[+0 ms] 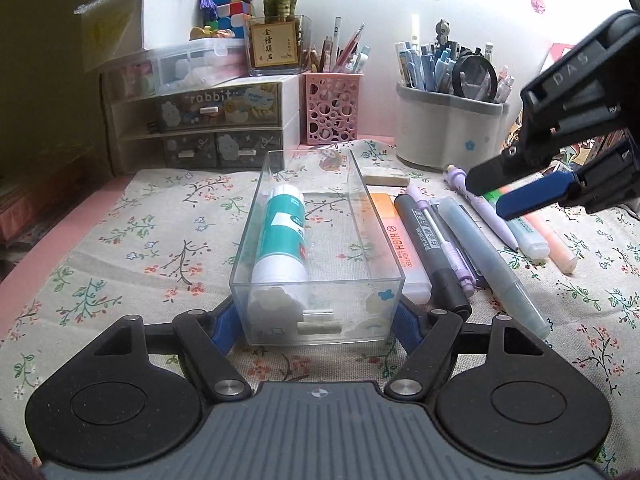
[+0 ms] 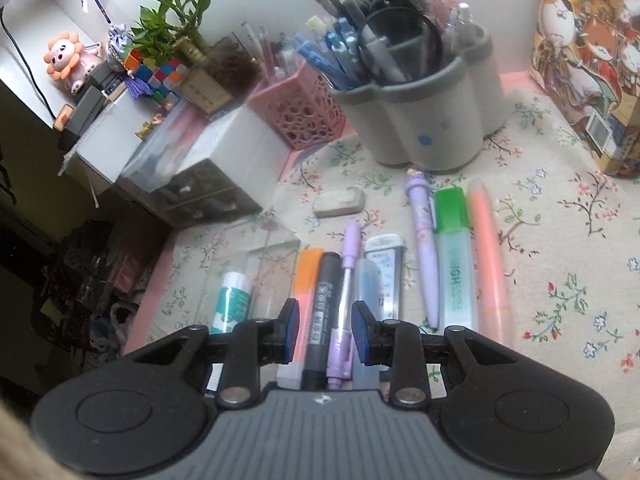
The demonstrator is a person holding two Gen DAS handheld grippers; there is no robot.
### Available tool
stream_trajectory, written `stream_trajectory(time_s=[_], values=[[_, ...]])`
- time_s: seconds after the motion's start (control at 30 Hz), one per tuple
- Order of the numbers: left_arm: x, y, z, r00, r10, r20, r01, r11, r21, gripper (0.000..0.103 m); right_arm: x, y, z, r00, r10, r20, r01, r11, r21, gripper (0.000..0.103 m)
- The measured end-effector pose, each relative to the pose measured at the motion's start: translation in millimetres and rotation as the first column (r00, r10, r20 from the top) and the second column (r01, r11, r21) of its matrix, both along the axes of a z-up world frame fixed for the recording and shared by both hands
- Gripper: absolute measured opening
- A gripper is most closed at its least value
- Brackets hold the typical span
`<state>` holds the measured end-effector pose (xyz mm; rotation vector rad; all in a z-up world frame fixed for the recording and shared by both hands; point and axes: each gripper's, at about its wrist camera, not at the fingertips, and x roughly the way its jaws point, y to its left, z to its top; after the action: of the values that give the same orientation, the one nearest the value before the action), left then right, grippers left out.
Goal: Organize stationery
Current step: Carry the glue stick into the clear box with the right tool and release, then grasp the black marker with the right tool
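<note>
With the left gripper (image 1: 316, 320) clamped on the near end of the clear tray (image 1: 320, 276) on the bench, the right gripper (image 2: 325, 330), fingers apart and empty, should drop squarely over one pen, say the grey marker (image 2: 322, 304), before closing.

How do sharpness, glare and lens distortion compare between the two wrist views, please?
Left wrist: clear box and glue stick sharp, back wall washed out, edges bowed. Right wrist: softer throughout, pens slightly smeared, pen pot hazy, left side dark, strong fisheye curve.
</note>
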<state>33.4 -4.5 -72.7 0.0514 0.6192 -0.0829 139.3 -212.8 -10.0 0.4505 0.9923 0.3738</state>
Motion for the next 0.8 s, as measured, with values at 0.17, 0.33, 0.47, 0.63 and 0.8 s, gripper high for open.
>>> stream_trajectory(time_s=[0.17, 0.33, 0.47, 0.63, 0.8], values=[[-3, -3, 0, 1.000, 0.014, 0.006, -0.014, 1.000, 0.008, 0.073, -5, 9, -5, 0.999, 0.049, 0.010, -0.049, 0.999, -0.002, 0.018], [-5, -2, 0, 1.000, 0.013, 0.007, -0.013, 1.000, 0.007, 0.072, 1, 29, -10, 0.995, 0.102, -0.006, -0.102, 0.994, -0.038, 0.018], [-8, -1, -1, 1.000, 0.014, 0.019, -0.014, 1.000, 0.005, 0.073, 6, 44, -18, 0.995, 0.103, -0.014, -0.104, 0.983, -0.151, 0.018], [-9, -2, -1, 1.000, 0.016, 0.024, -0.016, 1.000, 0.005, 0.073, 8, 45, -16, 0.998, 0.063, 0.003, -0.061, 0.977, -0.203, 0.013], [-9, -3, -1, 1.000, 0.017, 0.025, -0.017, 1.000, 0.004, 0.073, 2, 48, -2, 0.988, 0.141, 0.059, -0.133, 0.982, -0.132, 0.011]])
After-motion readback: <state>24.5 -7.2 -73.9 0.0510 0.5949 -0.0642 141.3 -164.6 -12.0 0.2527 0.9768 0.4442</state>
